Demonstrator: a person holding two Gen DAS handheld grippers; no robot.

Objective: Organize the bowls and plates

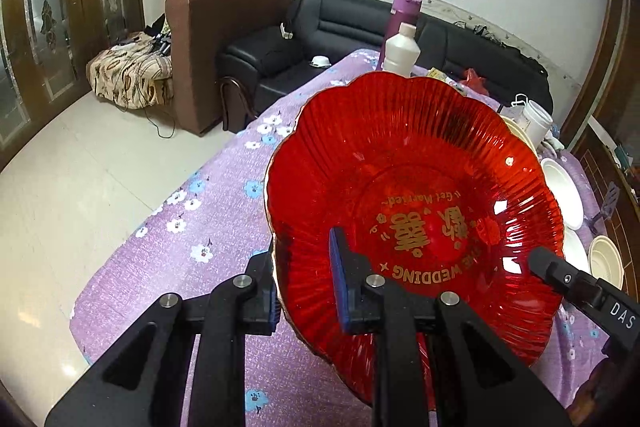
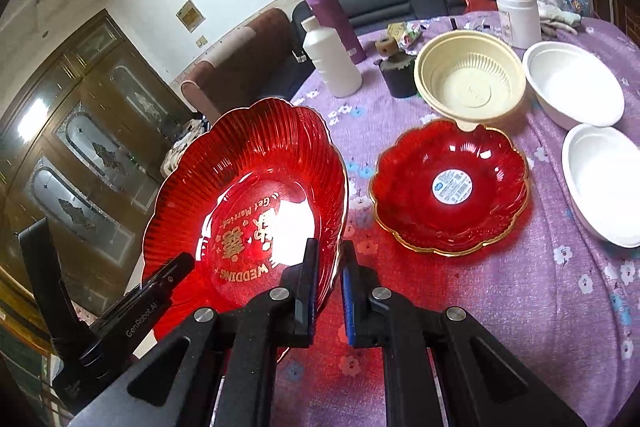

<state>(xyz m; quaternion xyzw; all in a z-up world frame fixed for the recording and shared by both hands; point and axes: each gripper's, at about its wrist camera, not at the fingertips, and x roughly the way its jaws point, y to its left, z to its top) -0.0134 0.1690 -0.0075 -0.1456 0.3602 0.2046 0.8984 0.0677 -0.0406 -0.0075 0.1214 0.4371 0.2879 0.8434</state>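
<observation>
A large red ribbed plate [image 1: 420, 163] with gold "Wedding" lettering hangs tilted above the table, held from both sides. My left gripper [image 1: 302, 249] is shut on its left rim, one pad under the plate and one inside it. My right gripper [image 2: 330, 247] is shut on the opposite rim of the same plate [image 2: 248, 187]. On the cloth to the right lies a smaller red gold-edged plate [image 2: 450, 187] with a round sticker. Behind it sits a beige plastic bowl [image 2: 470, 83], its lip over the small plate's rim. Two white bowls [image 2: 574, 83] [image 2: 604, 183] stand at the right.
The table wears a purple floral cloth [image 2: 520, 307]. At its far end stand a white bottle [image 2: 332, 63], a purple flask [image 2: 332, 19], a white jar [image 2: 516, 15] and a dark small pot [image 2: 400, 77]. Sofas and a wooden cabinet [image 1: 60, 27] stand beyond the table's left edge.
</observation>
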